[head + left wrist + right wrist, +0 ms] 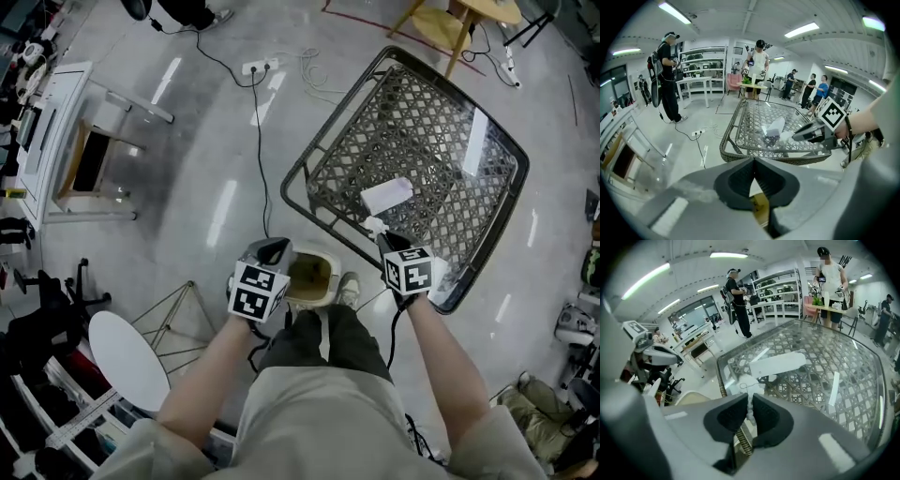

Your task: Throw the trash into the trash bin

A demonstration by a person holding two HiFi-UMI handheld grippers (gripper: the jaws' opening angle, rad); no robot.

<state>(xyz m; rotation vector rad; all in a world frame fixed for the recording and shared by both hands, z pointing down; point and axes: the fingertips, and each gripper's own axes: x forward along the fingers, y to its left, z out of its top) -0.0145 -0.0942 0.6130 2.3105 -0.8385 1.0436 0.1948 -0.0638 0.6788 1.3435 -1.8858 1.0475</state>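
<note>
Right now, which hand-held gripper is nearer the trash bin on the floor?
Left. The left hand-held gripper hangs right by the trash bin; the right hand-held gripper is farther off at the table edge, shut on a crumpled tissue.

A wicker-woven tabletop under glass stands on the grey floor. A black cable runs across the floor from a white power strip (well apart from the wicker frame). A wooden stool sits beyond the far corner, and a white shelf unit stands at the head view's left edge.
</note>
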